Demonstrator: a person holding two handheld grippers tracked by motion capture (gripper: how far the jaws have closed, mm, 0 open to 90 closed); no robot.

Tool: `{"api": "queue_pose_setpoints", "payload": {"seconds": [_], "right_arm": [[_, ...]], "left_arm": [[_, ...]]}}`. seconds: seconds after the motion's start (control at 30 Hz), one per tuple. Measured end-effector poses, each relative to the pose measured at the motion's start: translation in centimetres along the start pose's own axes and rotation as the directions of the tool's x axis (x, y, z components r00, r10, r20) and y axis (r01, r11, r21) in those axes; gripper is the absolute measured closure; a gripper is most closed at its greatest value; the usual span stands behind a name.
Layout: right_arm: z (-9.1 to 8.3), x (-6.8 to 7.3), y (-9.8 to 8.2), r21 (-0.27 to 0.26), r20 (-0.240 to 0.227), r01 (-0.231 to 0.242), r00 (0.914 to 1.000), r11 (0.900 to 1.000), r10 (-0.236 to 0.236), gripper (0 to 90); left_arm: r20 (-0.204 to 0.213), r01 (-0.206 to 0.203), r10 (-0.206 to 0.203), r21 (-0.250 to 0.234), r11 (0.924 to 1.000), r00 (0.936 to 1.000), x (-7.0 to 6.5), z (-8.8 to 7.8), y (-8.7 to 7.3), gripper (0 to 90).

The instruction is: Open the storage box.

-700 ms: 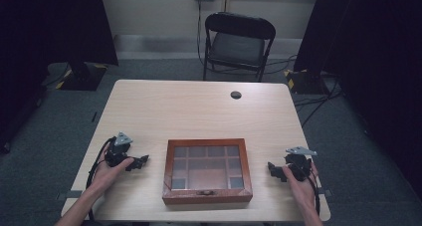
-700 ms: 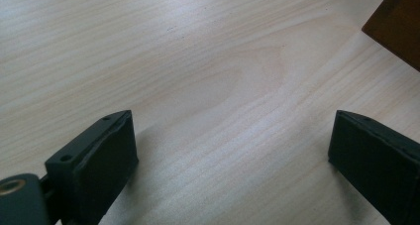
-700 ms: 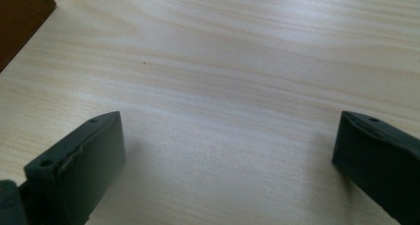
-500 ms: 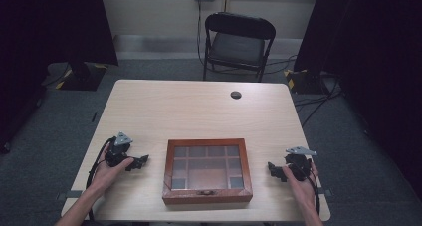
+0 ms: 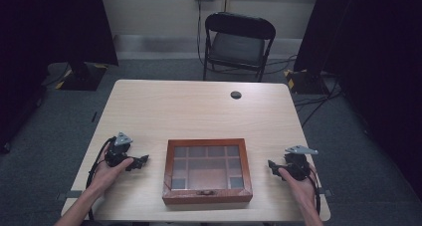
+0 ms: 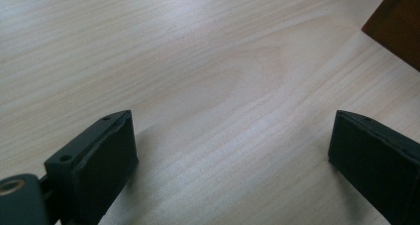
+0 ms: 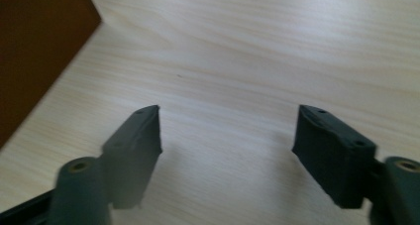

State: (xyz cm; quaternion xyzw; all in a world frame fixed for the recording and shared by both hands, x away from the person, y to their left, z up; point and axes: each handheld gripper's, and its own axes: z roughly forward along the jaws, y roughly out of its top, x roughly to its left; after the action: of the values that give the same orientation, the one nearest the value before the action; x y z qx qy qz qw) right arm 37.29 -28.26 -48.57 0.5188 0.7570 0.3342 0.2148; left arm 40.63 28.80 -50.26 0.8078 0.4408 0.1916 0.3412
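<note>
Nothing looks begun yet: the wooden box (image 5: 207,171) sits shut at the tabletop's (image 5: 199,111) six o'clock edge, glass lid down and latch facing the person. The left tongs (image 5: 140,162) at nine o'clock of it and the right tongs (image 5: 273,167) at three o'clock both gape empty, resting apart from it. Opening it remains. Pale wood surface; a folding chair (image 5: 238,44) and dark curtains stand at twelve o'clock.

Pale matt wood table (image 5: 199,111); dark glossy wooden box (image 5: 207,197), glass lid.
</note>
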Motion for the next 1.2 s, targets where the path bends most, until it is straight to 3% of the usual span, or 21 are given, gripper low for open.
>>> {"api": "queue_pose_setpoints", "payload": {"seconds": [0.17, 0.27, 0.5, 0.63, 0.67, 0.7, 0.8, 0.9, 1.03, 1.2], "right_arm": [[-1.3, 1.3, 1.4, -0.061, -0.109, 0.029, 0.9934, 0.998, -0.036, 34.8], [-2.0, 1.8, 1.9, -0.083, -0.138, 0.043, 0.9890, 0.996, -0.054, 37.6], [-3.7, 4.1, 3.7, -0.135, -0.288, 0.071, 0.9516, 0.988, -0.108, 46.3], [-4.3, 5.6, 4.2, -0.147, -0.324, 0.089, 0.9367, 0.985, -0.133, 48.9], [-4.3, 5.6, 4.2, -0.147, -0.324, 0.089, 0.9367, 0.985, -0.133, 48.9], [-4.6, 6.2, 4.5, -0.151, -0.356, 0.097, 0.9230, 0.984, -0.146, 50.7], [-4.9, 7.2, 4.9, -0.163, -0.399, 0.116, 0.9004, 0.980, -0.173, 55.3], [-5.2, 8.4, 5.3, -0.174, -0.444, 0.149, 0.8703, 0.973, -0.213, 60.5], [-5.5, 10.3, 5.8, -0.185, -0.499, 0.199, 0.8246, 0.962, -0.266, 65.9], [-5.2, 13.0, 6.4, -0.187, -0.559, 0.274, 0.7603, 0.943, -0.331, 70.8]], "left_arm": [[-0.001, 0.003, -0.003, -0.001, 1.0000, 1.0000, 0.0, 0.0, 0.0, 3.7], [-0.001, 0.005, -0.005, 0.000, 1.0000, 1.0000, 0.0, 0.0, 0.0, 3.5], [-0.002, 0.010, -0.010, 0.004, 0.9999, 0.9999, 0.0, 0.0, 0.0, 2.8], [-0.002, 0.011, -0.011, 0.004, 0.9999, 0.9999, 0.0, 0.0, 0.0, 2.8], [-0.002, 0.011, -0.011, 0.004, 0.9999, 0.9999, 0.0, 0.0, 0.0, 2.8], [-0.002, 0.011, -0.011, 0.004, 0.9999, 0.9999, 0.0, 0.0, 0.0, 2.8], [-0.001, 0.016, -0.016, 0.004, 0.9999, 0.9999, 0.0, 0.0, 0.0, 2.8], [-0.004, 0.015, -0.015, 0.002, 0.9999, 0.9999, -0.1, 0.0, 0.0, 3.0], [-0.004, 0.013, -0.013, -0.001, 0.9999, 0.9999, -0.1, -0.1, -0.1, 4.5], [0.004, 0.002, -0.002, 0.000, 1.0000, 1.0000, -0.1, -0.5, 0.0, 12.1]]}}
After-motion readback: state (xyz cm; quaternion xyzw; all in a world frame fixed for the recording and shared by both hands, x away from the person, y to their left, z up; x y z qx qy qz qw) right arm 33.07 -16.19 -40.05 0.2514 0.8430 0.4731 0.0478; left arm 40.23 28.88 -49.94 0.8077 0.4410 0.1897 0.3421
